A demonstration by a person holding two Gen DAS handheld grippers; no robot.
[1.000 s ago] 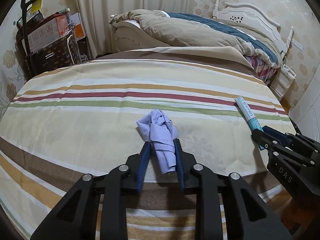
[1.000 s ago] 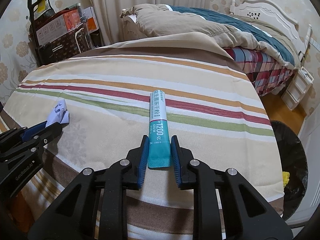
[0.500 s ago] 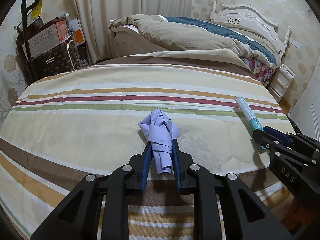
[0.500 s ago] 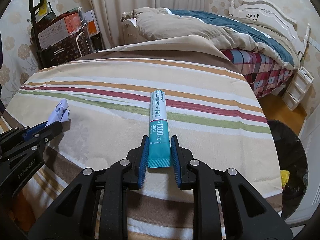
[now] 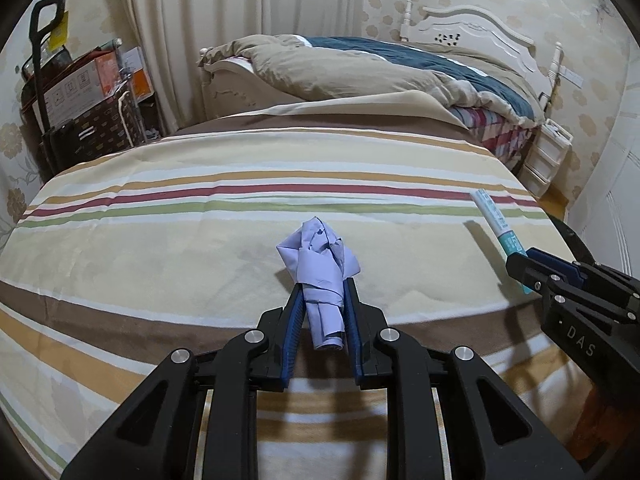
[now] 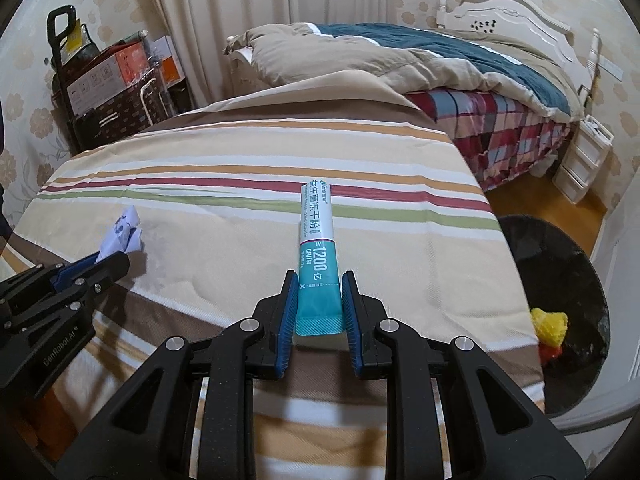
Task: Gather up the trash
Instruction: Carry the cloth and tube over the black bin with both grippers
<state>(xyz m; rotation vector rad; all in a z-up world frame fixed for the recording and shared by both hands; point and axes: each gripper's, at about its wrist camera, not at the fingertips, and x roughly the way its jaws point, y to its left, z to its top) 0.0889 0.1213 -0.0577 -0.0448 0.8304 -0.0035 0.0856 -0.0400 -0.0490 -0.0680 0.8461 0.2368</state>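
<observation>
A striped cloth [image 5: 200,208] is spread over the flat surface beneath and ahead of both pairs of tongs; cream, brown, orange, red and green bands are seen across it. A bed [image 6: 460,64] with a tan and teal quilt is found beyond the cloth's far edge, ahead and to the right of both tongs, with a white headboard [image 5: 476,36] at its far end. A black bin [image 6: 560,280] is seen on the floor to the right of the right tongs, below the cloth's edge; something yellow [image 6: 549,322] lies inside it. A stack of boxes [image 5: 92,92] is noted far ahead to the left.

The left tongs [image 5: 323,304] are clamped on a crumpled piece of pale purple paper [image 5: 320,264]; its twisted tail is pinched between the blue pads [image 5: 294,320], and its bunched head sticks out past the tips. No gap is seen between pads and paper.

The right tongs [image 6: 318,300] are clamped on a white and teal packet [image 6: 316,232]; the sealed teal end is gripped between the pads and the white end points away, over the cloth. Each pair of tongs is visible at the edge of the other's view, side by side and apart.
</observation>
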